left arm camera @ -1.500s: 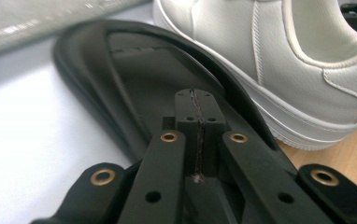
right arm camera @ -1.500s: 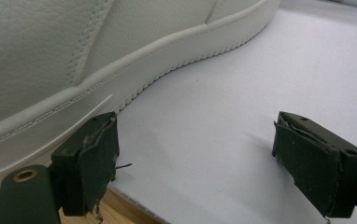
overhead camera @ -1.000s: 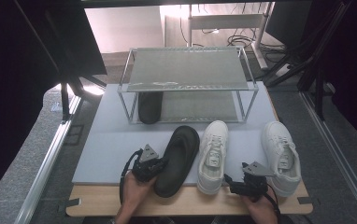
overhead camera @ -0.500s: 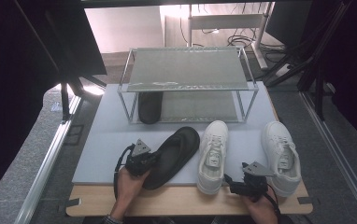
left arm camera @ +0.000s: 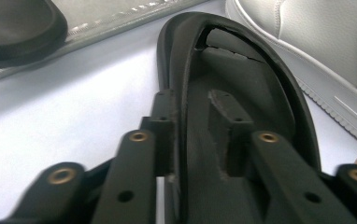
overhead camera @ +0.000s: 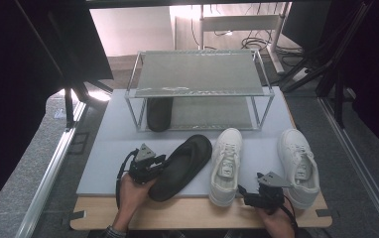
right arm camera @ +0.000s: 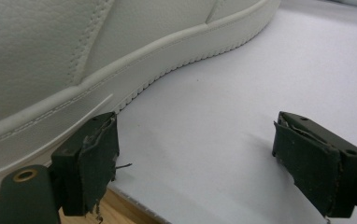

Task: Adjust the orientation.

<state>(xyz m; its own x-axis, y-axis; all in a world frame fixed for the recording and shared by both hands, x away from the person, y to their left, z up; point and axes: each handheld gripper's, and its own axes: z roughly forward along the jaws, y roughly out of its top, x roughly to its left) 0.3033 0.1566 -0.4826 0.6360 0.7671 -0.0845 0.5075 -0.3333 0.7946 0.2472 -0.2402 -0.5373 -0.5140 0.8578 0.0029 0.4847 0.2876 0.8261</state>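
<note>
A black flip-flop sandal (overhead camera: 185,159) lies slanted on the grey mat (overhead camera: 108,148), toe toward the rack. My left gripper (overhead camera: 150,166) is shut on its heel-side rim. In the left gripper view the jaws of the left gripper (left arm camera: 195,135) clamp the sandal's (left arm camera: 256,98) raised edge. Its mate, a second black sandal (overhead camera: 158,113), sits on the rack's lower shelf. Two white sneakers (overhead camera: 225,166) (overhead camera: 299,166) stand on the mat. Between them, at the mat's near edge, my right gripper (overhead camera: 257,192) is open and holds nothing. In the right gripper view the right gripper (right arm camera: 200,158) has a sneaker (right arm camera: 74,56) just left of its left jaw.
A two-shelf wire rack (overhead camera: 200,74) stands at the back of the mat, its top shelf bare. A wooden board edge (overhead camera: 197,213) runs along the front. Bare mat lies left of the sandal and in front of the rack.
My left gripper has swung the sandal's heel end to the left and slightly forward, so the sandal now lies more slanted. The right gripper has stayed put.
</note>
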